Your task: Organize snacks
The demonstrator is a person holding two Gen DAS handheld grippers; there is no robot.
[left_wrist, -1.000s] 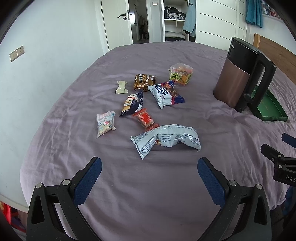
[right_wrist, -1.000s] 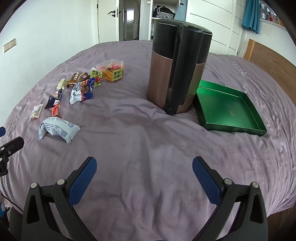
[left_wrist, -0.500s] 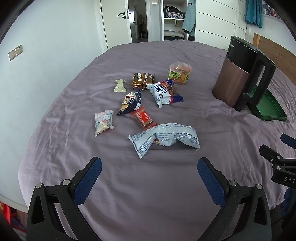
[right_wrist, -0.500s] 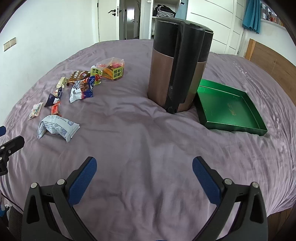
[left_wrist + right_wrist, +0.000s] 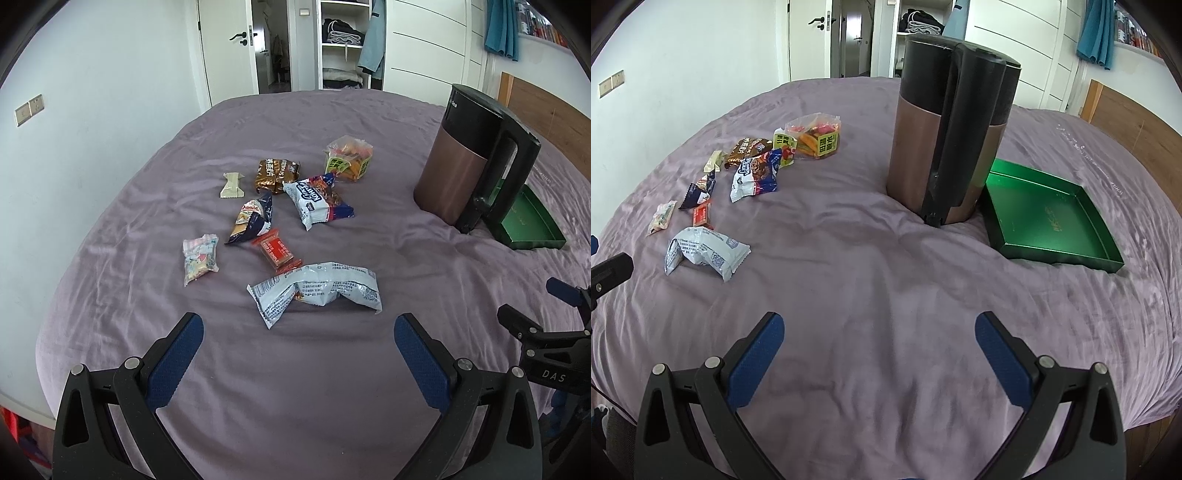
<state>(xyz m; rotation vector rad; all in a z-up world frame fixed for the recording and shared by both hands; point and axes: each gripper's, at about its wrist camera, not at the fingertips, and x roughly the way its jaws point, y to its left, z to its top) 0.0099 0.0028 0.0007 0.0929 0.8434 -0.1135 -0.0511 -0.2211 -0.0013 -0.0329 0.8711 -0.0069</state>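
Several snack packets lie loose on a purple bedspread (image 5: 332, 387). Nearest my left gripper (image 5: 298, 334) is a crumpled white and blue bag (image 5: 317, 291), just beyond its open, empty fingers. Behind the bag lie a red biscuit pack (image 5: 275, 251), a dark blue Danila pack (image 5: 253, 218), a pale candy pouch (image 5: 199, 258), a white and blue cookie bag (image 5: 317, 201), a brown packet (image 5: 275, 173), a cream wrapper (image 5: 231, 184) and a clear bag of orange snacks (image 5: 349, 157). An empty green tray (image 5: 1049, 218) sits right of the kettle. My right gripper (image 5: 880, 332) hangs open over bare sheet.
A tall copper and black kettle (image 5: 945, 140) stands between the snacks and the green tray, its handle toward me. A wooden headboard (image 5: 1130, 110) borders the bed on the right. A white wall, doors and an open wardrobe lie behind the bed.
Both views have shifted slightly: the snacks sit a little lower in the left wrist view. Nothing on the bed has moved and both grippers stay open.
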